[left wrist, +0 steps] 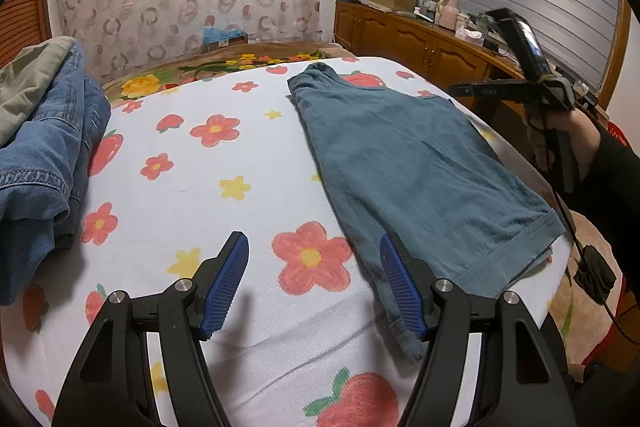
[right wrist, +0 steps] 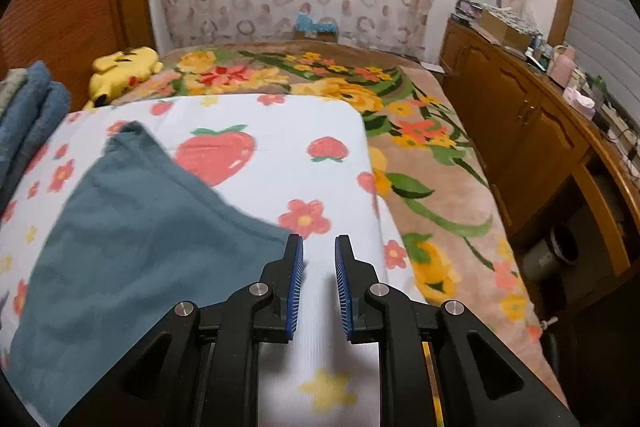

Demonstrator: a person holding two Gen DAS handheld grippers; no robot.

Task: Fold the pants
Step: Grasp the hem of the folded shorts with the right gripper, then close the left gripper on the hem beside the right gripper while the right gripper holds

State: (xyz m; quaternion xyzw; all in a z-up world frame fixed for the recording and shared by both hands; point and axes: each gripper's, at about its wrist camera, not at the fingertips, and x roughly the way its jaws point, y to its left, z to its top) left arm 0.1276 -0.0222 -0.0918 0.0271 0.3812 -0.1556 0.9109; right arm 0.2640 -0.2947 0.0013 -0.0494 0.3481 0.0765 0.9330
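The teal pants (left wrist: 416, 171) lie flat and folded lengthwise on a white flower-print sheet (left wrist: 200, 187); they also show at the left of the right wrist view (right wrist: 132, 239). My left gripper (left wrist: 314, 263) is open and empty, its right finger over the pants' near left edge. My right gripper (right wrist: 319, 255) is open with a narrow gap and empty, hovering over the sheet just right of the pants. It shows in a hand at the right of the left wrist view (left wrist: 520, 83).
A pile of jeans and other clothes (left wrist: 40, 147) lies at the left of the bed. A floral blanket (right wrist: 420, 163) covers the bed's right side. A wooden cabinet (right wrist: 520, 115) with clutter stands at the right. A yellow plush toy (right wrist: 120, 71) lies near the headboard.
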